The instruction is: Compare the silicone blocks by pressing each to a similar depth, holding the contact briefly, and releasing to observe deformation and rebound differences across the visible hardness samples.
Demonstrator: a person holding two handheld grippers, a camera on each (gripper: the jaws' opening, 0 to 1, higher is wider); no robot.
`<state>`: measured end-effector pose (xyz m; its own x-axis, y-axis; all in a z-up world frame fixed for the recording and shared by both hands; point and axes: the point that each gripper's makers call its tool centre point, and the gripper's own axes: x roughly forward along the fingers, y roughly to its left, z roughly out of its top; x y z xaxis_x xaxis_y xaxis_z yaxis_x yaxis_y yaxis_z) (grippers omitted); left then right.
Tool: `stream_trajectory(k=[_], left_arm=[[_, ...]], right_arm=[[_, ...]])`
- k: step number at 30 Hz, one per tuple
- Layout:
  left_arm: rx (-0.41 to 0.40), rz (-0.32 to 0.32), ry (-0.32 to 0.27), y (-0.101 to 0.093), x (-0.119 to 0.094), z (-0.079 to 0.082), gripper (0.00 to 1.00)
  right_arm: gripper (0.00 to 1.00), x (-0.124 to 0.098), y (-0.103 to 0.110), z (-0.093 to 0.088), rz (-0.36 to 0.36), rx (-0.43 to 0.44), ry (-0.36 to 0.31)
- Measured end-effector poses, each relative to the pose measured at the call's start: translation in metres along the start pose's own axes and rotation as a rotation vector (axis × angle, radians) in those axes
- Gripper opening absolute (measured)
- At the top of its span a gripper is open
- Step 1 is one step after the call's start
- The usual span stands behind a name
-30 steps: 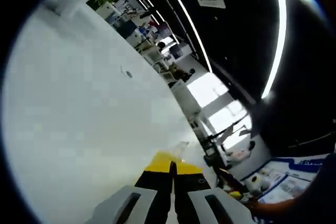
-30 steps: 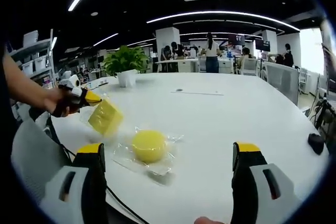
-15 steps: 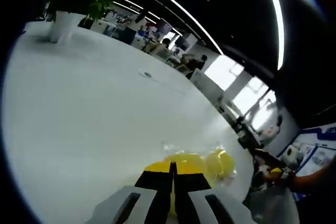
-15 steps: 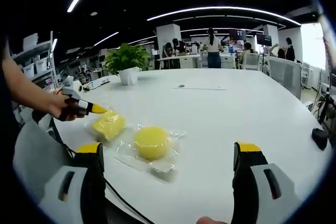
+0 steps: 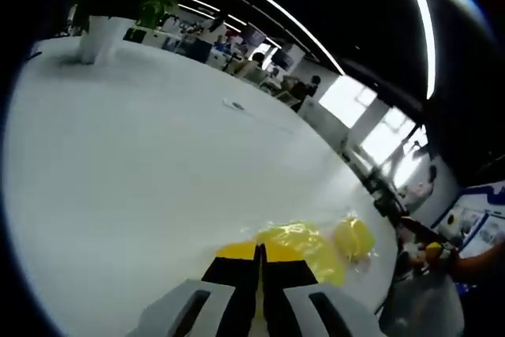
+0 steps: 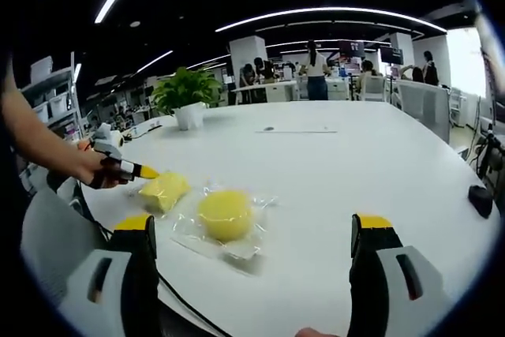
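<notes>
Two yellow silicone samples sit on the big white worktop [image 6: 339, 171], each in its own clear plastic bag. In the right gripper view the round block [image 6: 225, 215] is nearest, lying flat in its bag a bit left of centre, and the squarer block [image 6: 163, 190] is just beside it on its left, closer to the worktop edge. The left gripper [image 6: 144, 171] comes in from the left of that view, held in a person's hand [image 6: 93, 171], its yellow-tipped jaws pressed together with the tip right at the squarer block's bag; can't tell for sure if it's actually touching. In the left gripper view that same gripper [image 5: 259, 252] has its jaws together with no gap, the squarer block [image 5: 304, 246] right past the tips and the round block [image 5: 353, 236] further off to the right. The right gripper [image 6: 252, 230] has its jaws wide apart with nothing between them, hanging above the near edge of the worktop. A potted plant [image 6: 185, 96] stands further back on the worktop, with people at desks way behind it.
</notes>
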<state>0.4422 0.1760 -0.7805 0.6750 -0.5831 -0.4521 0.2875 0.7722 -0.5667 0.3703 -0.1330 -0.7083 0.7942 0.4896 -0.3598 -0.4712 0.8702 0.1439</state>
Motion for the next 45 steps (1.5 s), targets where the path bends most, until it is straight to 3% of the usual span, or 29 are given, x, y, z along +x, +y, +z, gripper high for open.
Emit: stream_trajectory(k=[4, 5, 7, 10, 15, 16, 18, 23, 28, 33, 35, 39, 41, 42, 45], left_arm=[[-0.023, 0.032, -0.004, 0.005, -0.001, 0.000, 0.03], [-0.086, 0.049, -0.003, 0.007, -0.002, -0.001, 0.06], [-0.102, 0.108, -0.007, 0.019, -0.005, -0.001, 0.18], [-0.105, 0.129, -0.016, 0.026, -0.008, -0.001, 0.31], [-0.088, 0.135, -0.055, 0.027, -0.014, 0.008, 0.44], [-0.084, 0.101, -0.106, 0.023, -0.015, 0.018, 0.47], [-0.082, 0.091, -0.140, 0.022, -0.019, 0.026, 0.48], [-0.088, 0.101, -0.186, 0.023, -0.027, 0.036, 0.68], [-0.015, 0.101, -0.194, 0.020, -0.034, 0.042, 0.86], [0.036, 0.096, -0.208, 0.014, -0.045, 0.048, 0.87], [0.093, 0.106, -0.194, 0.012, -0.049, 0.047, 0.87], [0.112, 0.119, -0.177, 0.009, -0.053, 0.046, 0.96], [0.166, 0.139, -0.198, 0.005, -0.061, 0.050, 1.00], [0.211, 0.158, -0.210, 0.003, -0.066, 0.052, 1.00], [0.221, 0.154, -0.205, -0.007, -0.076, 0.046, 1.00]], right_arm=[[0.96, 0.001, 0.001, -0.001, 0.005, 0.003, 0.005], [0.96, 0.001, 0.001, -0.001, 0.006, 0.000, 0.006], [0.96, 0.001, 0.002, 0.000, 0.007, -0.001, 0.005], [0.96, 0.001, 0.001, -0.001, 0.005, 0.006, 0.004], [0.96, 0.001, 0.000, -0.001, 0.004, 0.007, 0.002], [0.96, 0.001, 0.000, -0.001, 0.004, 0.007, 0.004], [0.96, 0.001, 0.001, -0.001, 0.007, 0.009, 0.007], [0.96, 0.002, 0.001, -0.002, 0.010, 0.007, 0.010], [0.96, 0.002, 0.001, -0.003, 0.013, 0.015, 0.014], [0.96, 0.003, 0.002, -0.004, 0.018, 0.017, 0.022], [0.96, 0.003, 0.002, -0.005, 0.018, 0.020, 0.024], [0.96, 0.003, 0.002, -0.005, 0.016, 0.021, 0.026], [0.96, 0.003, 0.001, -0.005, 0.012, 0.024, 0.027], [0.96, 0.003, 0.000, -0.005, 0.010, 0.024, 0.027], [0.96, 0.003, -0.001, -0.005, 0.006, 0.028, 0.025]])
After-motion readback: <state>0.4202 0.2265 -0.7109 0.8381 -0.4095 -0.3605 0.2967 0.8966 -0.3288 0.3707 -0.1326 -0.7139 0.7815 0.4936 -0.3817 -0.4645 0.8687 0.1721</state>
